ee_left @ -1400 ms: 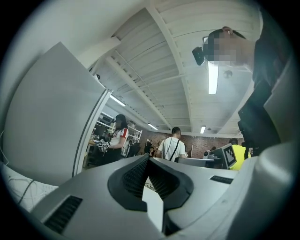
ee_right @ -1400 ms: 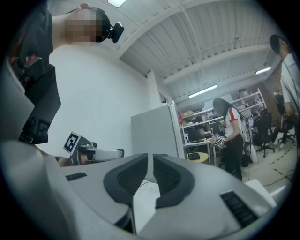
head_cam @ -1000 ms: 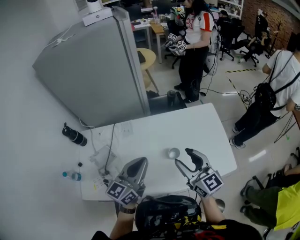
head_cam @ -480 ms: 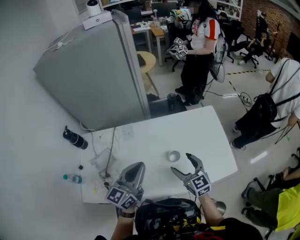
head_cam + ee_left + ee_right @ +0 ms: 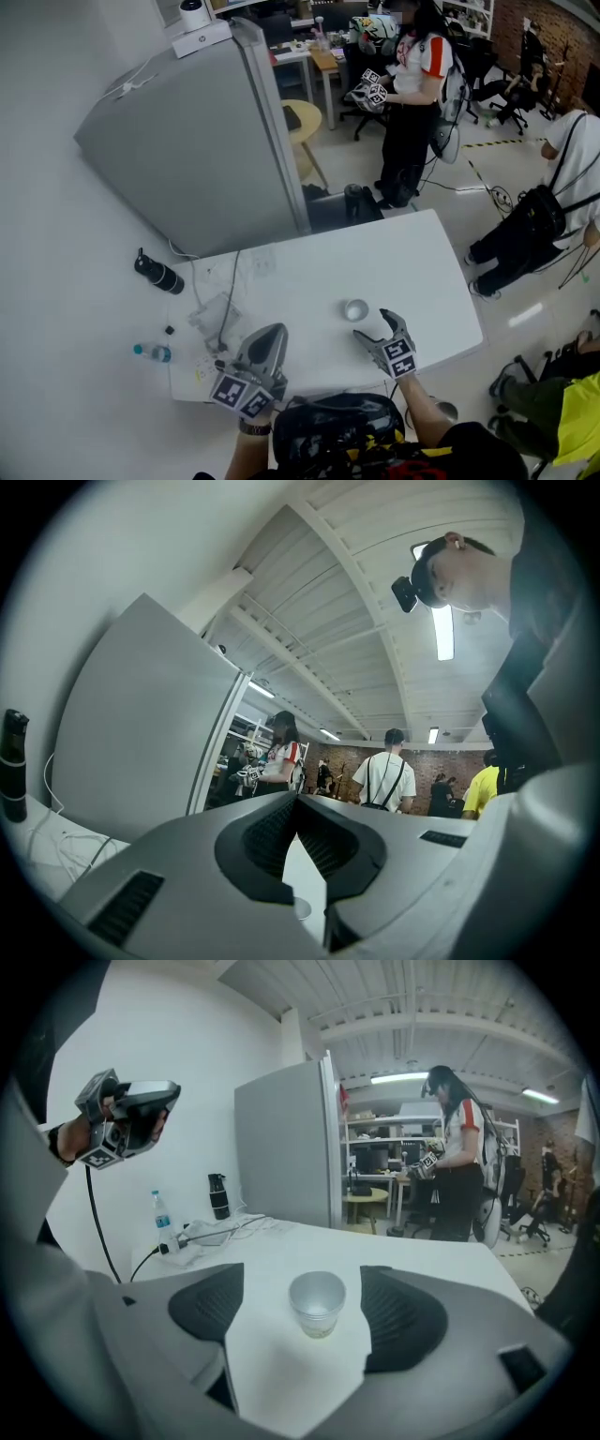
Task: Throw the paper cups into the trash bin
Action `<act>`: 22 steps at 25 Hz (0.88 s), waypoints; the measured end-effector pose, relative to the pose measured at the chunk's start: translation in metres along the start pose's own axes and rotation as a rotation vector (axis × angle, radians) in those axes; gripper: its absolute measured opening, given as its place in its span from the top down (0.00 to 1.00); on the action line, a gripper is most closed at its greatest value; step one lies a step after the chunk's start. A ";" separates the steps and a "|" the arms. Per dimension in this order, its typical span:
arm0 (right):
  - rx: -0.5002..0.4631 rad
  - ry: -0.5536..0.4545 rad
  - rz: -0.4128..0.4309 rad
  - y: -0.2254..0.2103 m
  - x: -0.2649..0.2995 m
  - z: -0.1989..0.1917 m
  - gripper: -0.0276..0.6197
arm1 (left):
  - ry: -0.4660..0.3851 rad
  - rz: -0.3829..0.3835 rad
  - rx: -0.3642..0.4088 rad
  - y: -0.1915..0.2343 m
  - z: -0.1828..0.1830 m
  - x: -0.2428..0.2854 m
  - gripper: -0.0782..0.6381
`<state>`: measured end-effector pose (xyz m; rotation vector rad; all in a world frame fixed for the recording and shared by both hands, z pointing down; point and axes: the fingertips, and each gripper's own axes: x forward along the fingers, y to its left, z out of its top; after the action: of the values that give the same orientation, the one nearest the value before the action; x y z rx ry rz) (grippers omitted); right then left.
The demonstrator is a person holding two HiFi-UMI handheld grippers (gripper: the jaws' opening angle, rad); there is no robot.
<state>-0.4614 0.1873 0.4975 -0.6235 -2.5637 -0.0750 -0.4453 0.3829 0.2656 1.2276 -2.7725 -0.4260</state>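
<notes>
A small silvery paper cup (image 5: 355,309) stands upright on the white table (image 5: 422,262), near its front edge. My right gripper (image 5: 374,326) hovers just behind the cup, open, with nothing between its fingers. In the right gripper view the cup (image 5: 317,1302) sits a short way ahead, centred between the two dark pads (image 5: 208,1303), untouched. My left gripper (image 5: 275,332) is held up over the table's front left, shut and empty. In its own view the left gripper (image 5: 298,803) points up toward the room.
A grey partition panel (image 5: 197,141) rises behind the table. A black bottle (image 5: 157,274), a water bottle (image 5: 150,352) and cables with plastic wrap (image 5: 216,314) crowd the left end. A dark box-like thing (image 5: 342,208) stands past the far edge. People (image 5: 412,94) stand beyond and at the right.
The right gripper's jaws have spread wider and it has sunk closer to the table behind the cup. The cup and the left gripper have stayed put.
</notes>
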 end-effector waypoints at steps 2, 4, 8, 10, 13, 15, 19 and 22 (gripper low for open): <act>0.004 0.032 0.004 -0.004 0.011 -0.015 0.34 | 0.000 0.016 -0.009 0.003 0.000 -0.004 0.90; 0.003 0.064 0.008 -0.004 0.023 -0.030 0.34 | -0.007 0.032 -0.001 0.005 0.001 -0.009 0.90; 0.005 0.122 0.003 -0.012 0.047 -0.052 0.34 | -0.016 0.061 -0.008 0.012 0.004 -0.012 0.91; 0.019 0.152 -0.008 -0.020 0.058 -0.060 0.34 | -0.005 0.066 -0.028 0.016 0.003 -0.010 0.90; 0.028 0.194 -0.020 -0.027 0.077 -0.066 0.34 | -0.001 0.080 -0.050 0.023 0.006 -0.009 0.91; 0.024 0.217 -0.014 -0.020 0.093 -0.066 0.34 | 0.012 0.101 -0.064 0.032 0.005 -0.019 0.91; 0.020 0.251 -0.015 -0.019 0.100 -0.073 0.34 | 0.022 0.120 -0.094 0.038 -0.005 -0.031 0.91; 0.019 0.281 -0.021 -0.023 0.108 -0.080 0.34 | 0.026 0.113 -0.101 0.037 -0.006 -0.033 0.90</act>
<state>-0.5182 0.1987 0.6208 -0.5380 -2.2967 -0.1359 -0.4483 0.4300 0.2836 1.0420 -2.7441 -0.5291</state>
